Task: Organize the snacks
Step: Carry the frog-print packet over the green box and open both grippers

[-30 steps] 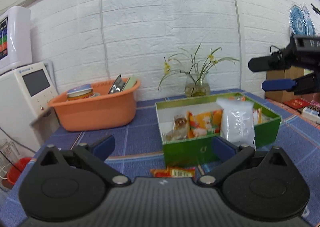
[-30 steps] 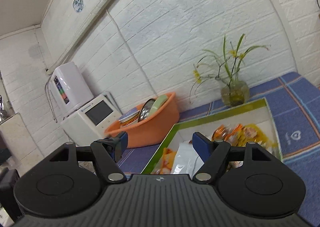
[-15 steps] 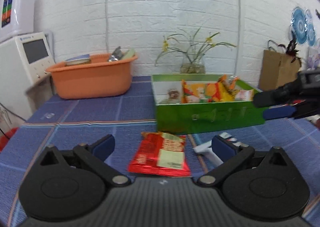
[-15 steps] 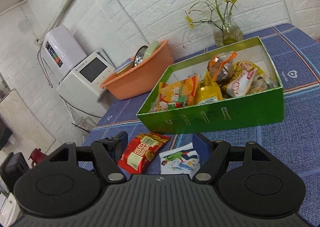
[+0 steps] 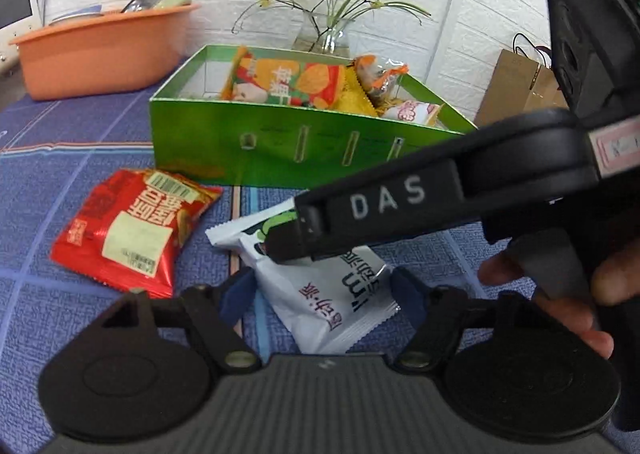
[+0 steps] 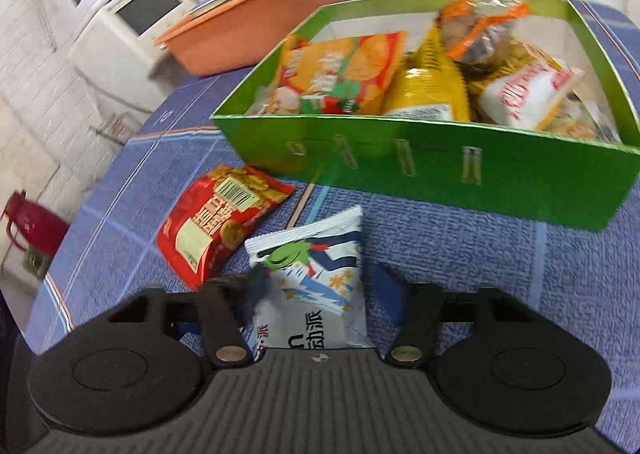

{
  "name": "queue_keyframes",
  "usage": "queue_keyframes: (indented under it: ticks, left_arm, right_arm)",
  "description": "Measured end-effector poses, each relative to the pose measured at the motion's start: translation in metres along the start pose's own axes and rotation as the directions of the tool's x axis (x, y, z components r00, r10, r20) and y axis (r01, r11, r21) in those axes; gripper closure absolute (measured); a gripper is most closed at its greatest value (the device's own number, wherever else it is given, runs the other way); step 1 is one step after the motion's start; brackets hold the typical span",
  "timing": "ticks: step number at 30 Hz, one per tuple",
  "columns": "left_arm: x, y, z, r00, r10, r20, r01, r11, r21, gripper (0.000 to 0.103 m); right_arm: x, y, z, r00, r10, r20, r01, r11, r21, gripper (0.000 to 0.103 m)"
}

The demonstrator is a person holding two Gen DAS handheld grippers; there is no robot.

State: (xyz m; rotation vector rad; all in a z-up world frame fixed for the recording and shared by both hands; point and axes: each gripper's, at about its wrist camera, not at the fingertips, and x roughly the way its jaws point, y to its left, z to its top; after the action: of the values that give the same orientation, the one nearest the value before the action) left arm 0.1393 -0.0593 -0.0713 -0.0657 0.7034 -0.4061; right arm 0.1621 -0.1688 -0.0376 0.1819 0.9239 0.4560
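Two snack packets lie on the desk [image 6: 460, 250] before the green box [image 6: 440, 166]: a red packet [image 6: 218, 220] and a white packet [image 6: 316, 286]. Both the left gripper [image 5: 324, 296] and right gripper [image 6: 314, 294] straddle the white one, jaws closing but not yet pinching, likely to lift it into the box.

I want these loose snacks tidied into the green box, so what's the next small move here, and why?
Probably finish closing on the white snack packet: it lies flat on the tablecloth between both grippers' closing jaws, not yet pinched. Then lift it toward the green box. The red packet lies beside it, untouched.
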Motion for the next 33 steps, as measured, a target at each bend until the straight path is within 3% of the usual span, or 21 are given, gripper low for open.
queue_keyframes:
  ticks: [6,12,18,23,27,30,33]
  left_arm:
    - [-0.023,0.002,0.000,0.999,-0.020,0.034,0.019,1.000,0.010,0.040]
    - [-0.065,-0.009,0.000,0.989,-0.018,0.146,0.004,0.996,0.094,0.041]
    - [-0.075,-0.009,0.033,0.977,-0.024,0.211,-0.011,0.987,0.161,0.041]
    - [-0.057,0.003,0.106,0.959,-0.087,0.269,0.033,0.979,0.201,0.041]
    - [-0.028,0.002,0.149,0.948,-0.103,0.300,0.032,0.972,0.231,0.041]
    - [0.004,0.003,0.164,0.961,-0.104,0.255,0.045,0.973,0.227,0.042]
    - [0.035,0.009,0.164,0.978,-0.110,0.179,0.076,0.979,0.189,0.041]
  right_arm:
    - [-0.021,0.010,-0.014,0.994,0.003,0.112,0.006,0.997,-0.073,0.029]
    - [-0.056,0.025,-0.029,0.962,0.030,0.271,-0.005,0.996,-0.093,0.030]
    - [-0.067,0.033,0.006,0.939,0.023,0.343,0.015,0.994,-0.107,0.030]
    - [-0.074,0.029,0.058,0.878,-0.009,0.479,0.093,0.984,-0.153,0.030]
    - [-0.064,0.007,0.091,0.825,-0.033,0.564,0.121,0.986,-0.119,0.029]
    - [-0.045,-0.020,0.102,0.823,-0.065,0.564,0.100,0.994,-0.033,0.031]
    - [-0.023,-0.041,0.101,0.842,-0.092,0.532,0.083,0.996,0.042,0.036]
